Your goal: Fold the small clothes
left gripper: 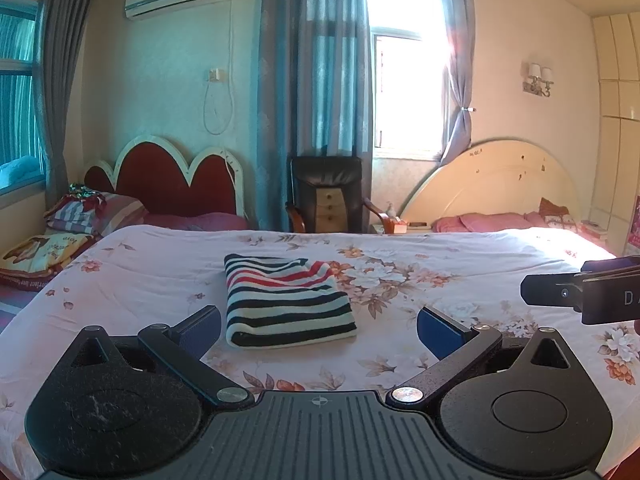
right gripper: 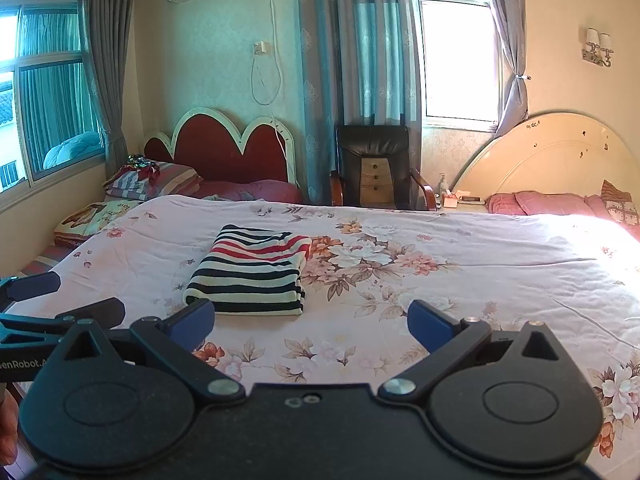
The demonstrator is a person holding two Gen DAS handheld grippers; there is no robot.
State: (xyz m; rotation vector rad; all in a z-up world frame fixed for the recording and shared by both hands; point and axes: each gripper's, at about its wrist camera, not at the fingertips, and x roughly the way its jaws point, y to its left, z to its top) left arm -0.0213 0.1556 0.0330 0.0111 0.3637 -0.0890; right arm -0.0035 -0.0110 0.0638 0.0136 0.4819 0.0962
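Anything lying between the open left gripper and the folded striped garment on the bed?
Nothing: in the left wrist view only bare floral bedspread separates the left gripper from the folded black, white and red striped garment.

The right gripper (left gripper: 552, 292) got chopped off by the left wrist view's right edge, only "D A" of its lettering showed. Same deal in the right wrist view: the left gripper (right gripper: 76, 300) ran off the left side, its label (right gripper: 22, 363) cut to "enRobot.A". Bottles on the nightstand (right gripper: 464, 203) were too small to identify.
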